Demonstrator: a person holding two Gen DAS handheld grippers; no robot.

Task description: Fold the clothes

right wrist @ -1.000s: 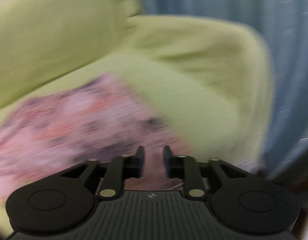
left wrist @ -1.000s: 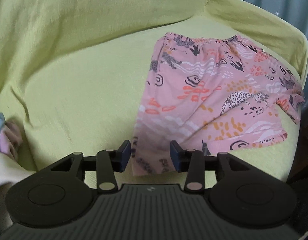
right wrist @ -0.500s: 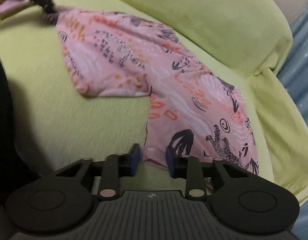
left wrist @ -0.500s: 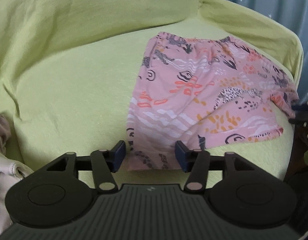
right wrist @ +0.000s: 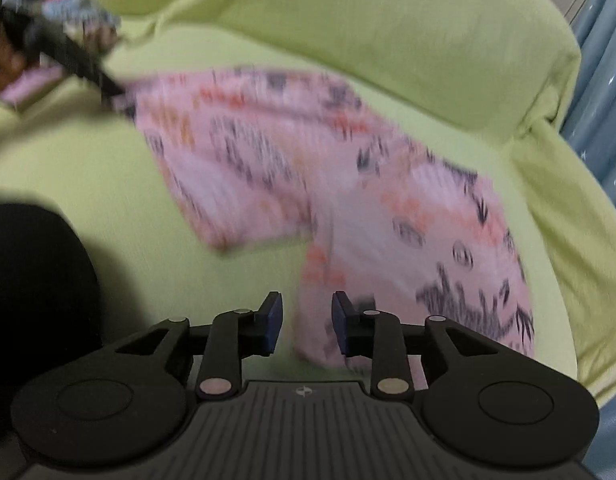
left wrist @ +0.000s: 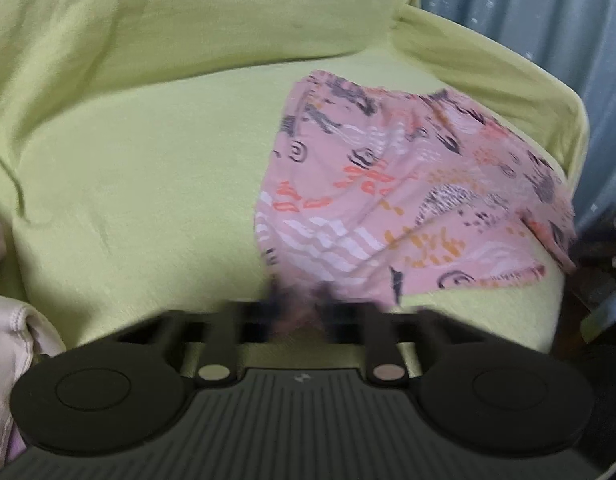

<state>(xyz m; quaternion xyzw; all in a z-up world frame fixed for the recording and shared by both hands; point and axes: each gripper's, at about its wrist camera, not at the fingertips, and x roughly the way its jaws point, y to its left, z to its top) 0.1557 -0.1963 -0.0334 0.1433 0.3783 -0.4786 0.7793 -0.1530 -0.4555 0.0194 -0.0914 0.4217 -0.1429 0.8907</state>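
pink patterned cotton shorts (left wrist: 392, 192) are lying spread on the lime-green sofa cover (left wrist: 139, 184) ahead of both grippers. my left gripper (left wrist: 297, 314) is blurring at one hem, grip unclear; my right gripper (right wrist: 306, 322) is gaping around the other leg's hem. closing late risks dragging fabric crooked.

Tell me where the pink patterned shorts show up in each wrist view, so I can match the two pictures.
Left wrist: the pink patterned shorts lie right of centre on the green seat cushion, near hem at the blurred left claw.
Right wrist: the shorts run from upper left to lower right, a leg hem between the right claw's open fingers.
Shared landmark: the blue curtain behind the armrest.
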